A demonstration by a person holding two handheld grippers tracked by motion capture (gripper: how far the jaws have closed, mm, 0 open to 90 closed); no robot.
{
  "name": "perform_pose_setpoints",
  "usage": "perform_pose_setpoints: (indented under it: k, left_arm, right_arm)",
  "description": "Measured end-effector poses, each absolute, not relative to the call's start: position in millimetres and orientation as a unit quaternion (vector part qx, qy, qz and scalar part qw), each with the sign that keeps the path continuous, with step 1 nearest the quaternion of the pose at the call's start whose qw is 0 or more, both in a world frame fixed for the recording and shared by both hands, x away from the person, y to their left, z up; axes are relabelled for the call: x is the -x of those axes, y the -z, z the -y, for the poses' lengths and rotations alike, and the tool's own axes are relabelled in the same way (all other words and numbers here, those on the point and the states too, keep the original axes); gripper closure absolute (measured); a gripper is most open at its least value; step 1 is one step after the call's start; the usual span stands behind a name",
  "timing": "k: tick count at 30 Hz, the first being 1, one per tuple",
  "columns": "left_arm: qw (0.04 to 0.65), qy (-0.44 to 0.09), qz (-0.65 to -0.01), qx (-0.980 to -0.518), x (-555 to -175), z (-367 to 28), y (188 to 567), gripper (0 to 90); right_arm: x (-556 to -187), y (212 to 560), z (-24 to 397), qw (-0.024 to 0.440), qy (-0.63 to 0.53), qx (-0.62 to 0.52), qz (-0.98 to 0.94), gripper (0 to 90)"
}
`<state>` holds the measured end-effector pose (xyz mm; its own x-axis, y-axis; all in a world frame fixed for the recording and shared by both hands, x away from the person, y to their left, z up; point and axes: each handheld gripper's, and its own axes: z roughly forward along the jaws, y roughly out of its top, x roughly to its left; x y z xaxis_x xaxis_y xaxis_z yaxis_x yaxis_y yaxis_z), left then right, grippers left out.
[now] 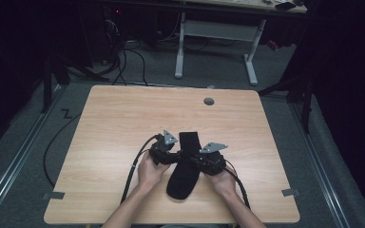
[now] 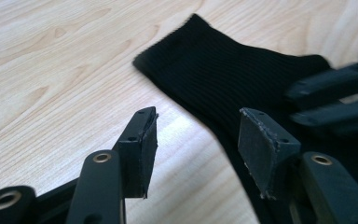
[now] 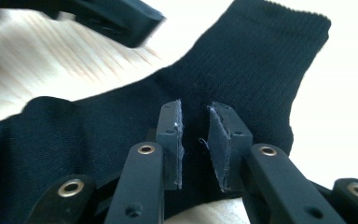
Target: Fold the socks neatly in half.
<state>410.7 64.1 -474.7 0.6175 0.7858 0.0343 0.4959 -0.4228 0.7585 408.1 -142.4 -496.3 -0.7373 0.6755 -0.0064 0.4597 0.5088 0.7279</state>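
The black sock lies flat near the table's front edge, not yet lifted or folded, with my left gripper wide apart and empty beside it and my right gripper narrowly parted above it, gripping nothing.

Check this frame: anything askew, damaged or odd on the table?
Nothing serious. The black sock lies flat but bent at the heel, on the wooden table. The pads of the right tongs look frayed at the edges, with a loose thread.
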Motion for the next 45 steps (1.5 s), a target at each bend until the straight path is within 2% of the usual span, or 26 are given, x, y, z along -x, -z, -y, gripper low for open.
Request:
perform_pose_setpoints:
  k: [11, 16, 24, 28, 33, 39, 45]
  left_arm:
    - [0.385, -0.191, -0.384, -0.817, -389.5, -69.8, 478.1, 48.0]
    - [0.392, -0.188, -0.362, -0.824, -376.5, -65.7, 477.5, 48.2]
    - [0.396, -0.173, -0.338, -0.836, -357.5, -62.5, 482.6, 49.6]
    - [0.384, -0.17, -0.317, -0.85, -349.7, -56.7, 486.9, 52.2]
    - [0.368, -0.165, -0.319, -0.858, -353.1, -52.9, 494.9, 59.5]
    - [0.383, -0.17, -0.306, -0.855, -345.3, -50.6, 488.1, 60.1]
    - [0.373, -0.16, -0.298, -0.864, -346.9, -45.8, 492.7, 63.0]
  right_arm:
    - [-437.4, 498.2, 136.7, 0.174, -0.352, -0.334, -0.857, 70.1]
    - [-445.2, 498.3, 140.9, 0.165, -0.363, -0.347, -0.849, 67.6]
    - [-438.4, 483.3, 161.5, 0.177, -0.371, -0.356, -0.839, 77.9]
    - [-439.1, 488.5, 172.6, 0.173, -0.367, -0.372, -0.835, 78.8]
    - [-439.5, 490.4, 169.7, 0.178, -0.365, -0.369, -0.836, 78.8]
    - [-446.9, 496.3, 165.1, 0.181, -0.352, -0.375, -0.838, 78.8]
    - [-451.5, 498.2, 162.9, 0.185, -0.353, -0.384, -0.833, 78.8]
